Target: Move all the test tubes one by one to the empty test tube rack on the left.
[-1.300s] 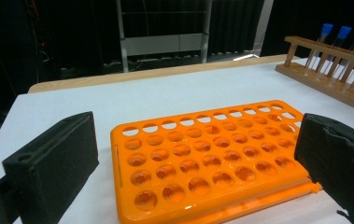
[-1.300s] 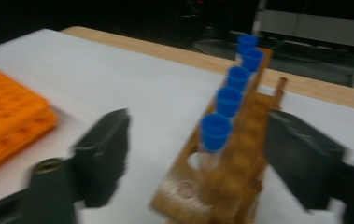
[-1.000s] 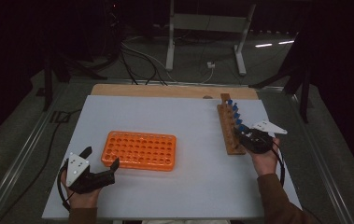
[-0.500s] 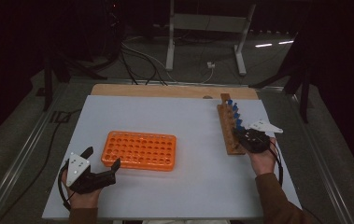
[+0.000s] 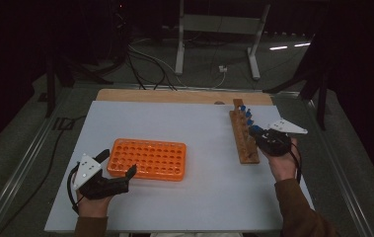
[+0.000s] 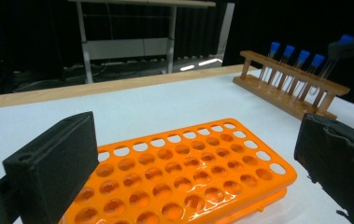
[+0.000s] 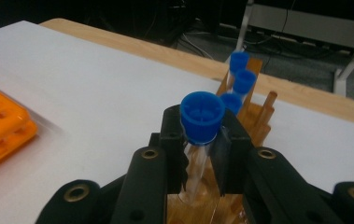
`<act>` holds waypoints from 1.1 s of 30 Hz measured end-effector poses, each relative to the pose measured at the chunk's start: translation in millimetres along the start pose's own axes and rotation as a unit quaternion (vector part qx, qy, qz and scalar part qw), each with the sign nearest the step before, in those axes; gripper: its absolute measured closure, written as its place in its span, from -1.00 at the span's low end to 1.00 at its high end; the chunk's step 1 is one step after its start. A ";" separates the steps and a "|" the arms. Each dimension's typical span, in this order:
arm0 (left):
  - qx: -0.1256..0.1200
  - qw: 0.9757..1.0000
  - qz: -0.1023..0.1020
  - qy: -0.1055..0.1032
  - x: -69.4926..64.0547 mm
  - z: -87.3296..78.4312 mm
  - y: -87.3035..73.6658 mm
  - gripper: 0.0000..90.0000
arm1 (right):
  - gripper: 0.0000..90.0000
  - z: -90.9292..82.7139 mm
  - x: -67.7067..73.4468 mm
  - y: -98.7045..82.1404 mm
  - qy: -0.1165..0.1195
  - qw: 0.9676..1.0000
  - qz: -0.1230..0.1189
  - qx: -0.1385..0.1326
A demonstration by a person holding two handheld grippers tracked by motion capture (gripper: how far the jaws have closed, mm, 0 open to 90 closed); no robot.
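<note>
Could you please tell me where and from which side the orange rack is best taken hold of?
Grip the orange rack across a short end wall, coming in low from the near left corner, where the left hand-held gripper stands open. The rack lies flat and long; only its narrow ends and rim look likely to fit between the jaws.

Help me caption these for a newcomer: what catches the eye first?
The bright orange rack lies empty on the white table, near the left tool, whose jaws stand open. At the right, the right tool is shut on a blue-capped tube over the wooden rack, where more blue-capped tubes stand in a row.
</note>
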State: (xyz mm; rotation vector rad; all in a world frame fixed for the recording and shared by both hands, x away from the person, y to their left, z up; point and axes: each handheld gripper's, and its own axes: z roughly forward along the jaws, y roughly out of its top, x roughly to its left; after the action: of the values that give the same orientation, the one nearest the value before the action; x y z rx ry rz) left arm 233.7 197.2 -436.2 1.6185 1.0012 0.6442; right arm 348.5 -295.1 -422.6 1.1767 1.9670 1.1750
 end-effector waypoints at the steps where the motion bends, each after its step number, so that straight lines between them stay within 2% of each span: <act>1: 0.004 1.000 0.002 -0.001 -0.5 2.0 1.7 -0.98 | 0.71 -1.4 0.1 2.7 0.000 1.000 -0.002 -0.002; 8: 0.014 1.000 0.019 -0.013 -3.6 16.0 14.7 -0.98 | 0.71 -9.2 -1.8 22.0 0.005 1.000 -0.011 -0.007; 14: 0.022 0.999 0.033 -0.034 -11.5 32.0 24.7 -0.98 | 0.71 -15.2 5.8 36.2 0.019 0.999 -0.022 -0.019; 19: 0.031 0.997 0.047 -0.054 -19.7 46.6 30.5 -0.98 | 0.71 -9.4 18.2 38.9 0.042 0.999 -0.025 -0.014; 27: 0.026 0.995 0.055 -0.075 -31.3 66.9 35.4 -0.98 | 0.71 2.6 41.8 40.0 0.082 0.996 -0.025 -0.008; 33: 0.040 0.993 0.060 -0.090 -39.2 83.2 34.0 -0.98 | 0.71 8.7 60.2 42.4 0.105 0.994 -0.035 -0.003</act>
State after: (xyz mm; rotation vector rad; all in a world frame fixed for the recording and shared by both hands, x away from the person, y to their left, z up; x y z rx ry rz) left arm 291.8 119.2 -423.6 1.7835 0.8128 0.5332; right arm 344.7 -228.4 -390.4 1.0064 2.1387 1.3112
